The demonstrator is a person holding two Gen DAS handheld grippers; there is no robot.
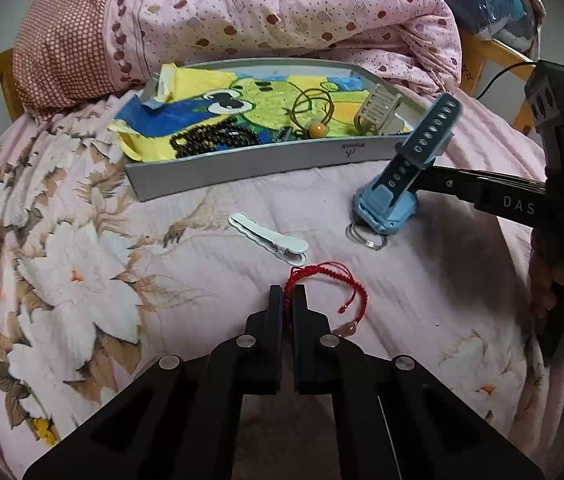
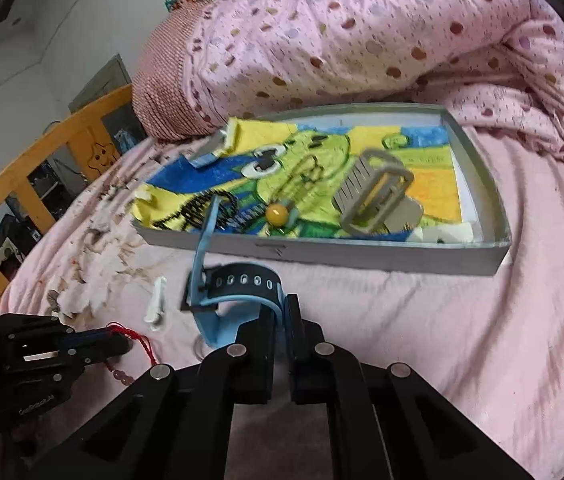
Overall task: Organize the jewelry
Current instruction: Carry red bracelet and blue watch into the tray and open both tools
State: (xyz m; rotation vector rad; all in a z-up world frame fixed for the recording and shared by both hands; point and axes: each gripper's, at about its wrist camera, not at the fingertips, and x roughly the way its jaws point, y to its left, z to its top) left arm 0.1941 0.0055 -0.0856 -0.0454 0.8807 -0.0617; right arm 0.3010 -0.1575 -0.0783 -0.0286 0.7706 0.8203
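So the left gripper (image 1: 288, 292) is sitting with its jaws pinched all the way together on a red braided cord bracelet (image 1: 332, 284), which is lying on the flowery pink bedsheet (image 1: 81, 264); most of the loop is spilling out just to the right of the fingertips, with thin tails and a couple of pale pink beads trailing back alongside the right finger. Over on its right, the right gripper (image 2: 280, 303) is also clamped fully shut, this one gripping a light blue watch (image 2: 217, 320) by its dark, hole-punched strap, so the watch body is hanging just left of the fingertips, tilted, with one strap end sticking up. A clear ring (image 1: 366, 236) is lying right under the watch, and a white hair clip (image 1: 267, 237) is resting on the sheet ahead of the left gripper, a bit to its left. Further ahead of both grippers a shallow grey tray (image 1: 241, 164) is sitting on the bed, lined with a bright yellow, green and blue cartoon drawing. Inside it there's a string of dark beads (image 1: 211, 138) near the front wall, a thin olive cord with an amber bead (image 1: 317, 130), and a beige claw clip (image 2: 374, 194) standing toward the right side. Behind the tray a dotted pink quilt (image 2: 362, 40) is bunching up.
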